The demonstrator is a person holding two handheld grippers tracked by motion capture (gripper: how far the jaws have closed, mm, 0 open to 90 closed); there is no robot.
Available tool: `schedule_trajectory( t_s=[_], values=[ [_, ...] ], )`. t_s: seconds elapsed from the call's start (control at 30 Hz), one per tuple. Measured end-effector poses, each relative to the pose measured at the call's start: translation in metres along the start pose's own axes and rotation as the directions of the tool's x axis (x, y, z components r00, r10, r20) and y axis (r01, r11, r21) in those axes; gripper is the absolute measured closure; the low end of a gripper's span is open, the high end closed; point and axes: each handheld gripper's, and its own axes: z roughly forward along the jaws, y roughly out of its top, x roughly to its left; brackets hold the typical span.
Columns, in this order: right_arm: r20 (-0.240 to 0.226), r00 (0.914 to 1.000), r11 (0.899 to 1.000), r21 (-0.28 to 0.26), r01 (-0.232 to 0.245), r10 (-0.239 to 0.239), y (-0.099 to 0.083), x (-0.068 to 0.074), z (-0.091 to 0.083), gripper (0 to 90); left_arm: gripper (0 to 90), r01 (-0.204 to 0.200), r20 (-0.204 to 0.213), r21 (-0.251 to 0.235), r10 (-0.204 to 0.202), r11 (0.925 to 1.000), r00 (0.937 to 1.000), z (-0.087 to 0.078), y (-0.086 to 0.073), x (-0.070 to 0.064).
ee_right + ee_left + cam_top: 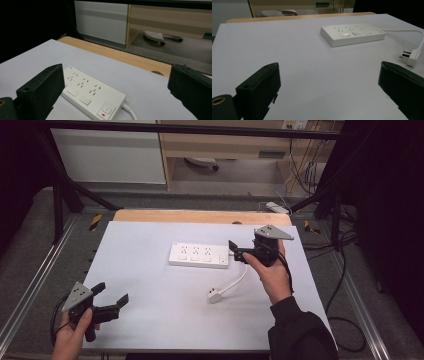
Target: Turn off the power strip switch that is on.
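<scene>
Item: white power strip [199, 255], lying flat on the white table top [150, 285], right of centre. Long axis runs left to right across the table in the high view, parallel to the table's far edge. Socket face upward; three socket groups in a row. The cable end points toward the person's right.

Cable [235, 282]: white, leaves the strip's right end, curves toward the person and ends in a white plug [215, 295] lying loose on the table, apart from the strip.

Right gripper [239, 251]: held in the right hand [272, 270], jaws spread apart and holding nothing, at the strip's right end, just beside it. Whether a jaw touches the strip cannot be told.

Left gripper [111, 301]: held in the left hand [75, 332] at the near left corner of the table, well apart from the strip, jaws released and wide, gripping nothing.

Left gripper view: strip [353, 33] seen obliquely from the near side, with three white rocker switches along its near edge; plug [410, 56] with its metal prongs pointing left.

Right gripper view: strip [92, 96] close between the jaws, with a round power button and red indicator at the cable end; wooden table edge [120, 56] and floor beyond.
</scene>
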Motion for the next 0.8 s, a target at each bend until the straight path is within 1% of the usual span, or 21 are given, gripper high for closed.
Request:
schedule_trajectory(
  t_s=[0.17,0.27,0.37,0.43,0.57,0.6,0.63,0.73,0.77,0.8],
  values=[
    [-0.009,0.9999,1.0,-0.005,0.006,-0.006,0.001,0.003,0.005,1.5,4.1,0.002,-0.001,-0.001,-0.002,1.0,1.0,0.0,0.0,0.0],
    [-0.021,0.9998,1.0,-0.006,0.008,-0.008,0.003,0.007,0.013,2.1,4.1,0.002,-0.001,-0.001,-0.002,1.0,1.0,0.0,0.0,0.0],
    [-0.019,0.9998,1.0,-0.01,0.001,-0.001,0.004,0.009,0.017,2.9,4.1,0.001,0.001,-0.001,-0.001,1.0,1.0,0.0,0.0,0.0],
    [-0.023,0.9997,1.0,-0.016,-0.004,0.003,0.006,0.012,0.024,6.5,4.1,0.0,0.001,-0.001,0.0,1.0,1.0,0.0,0.0,0.0],
    [-0.03,0.9996,1.0,-0.02,0.0,-0.001,0.007,0.015,0.031,9.9,4.1,0.0,0.002,-0.002,0.0,1.0,1.0,-0.001,0.0,0.001],
    [-0.032,0.9995,1.0,-0.02,0.0,-0.001,0.008,0.016,0.035,12.9,4.1,0.0,0.002,-0.002,0.0,1.0,1.0,-0.001,0.0,0.001],
    [-0.032,0.9995,1.0,-0.02,0.0,-0.001,0.008,0.016,0.035,12.9,4.1,0.0,0.002,-0.002,0.0,1.0,1.0,-0.001,0.0,0.001],
    [-0.035,0.9993,1.0,-0.024,0.013,-0.014,0.009,0.018,0.041,19.9,4.1,0.0,0.003,-0.002,0.0,1.0,1.0,0.0,0.0,0.001],
    [-0.038,0.9992,0.999,-0.028,0.015,-0.016,0.01,0.019,0.045,26.4,4.1,0.0,0.003,-0.003,0.0,1.0,1.0,0.0,0.0,0.001],
    [-0.038,0.9992,0.999,-0.028,0.015,-0.016,0.01,0.019,0.045,26.4,4.1,0.0,0.003,-0.003,0.001,1.0,1.0,-0.001,0.0,0.001]
  ],
)
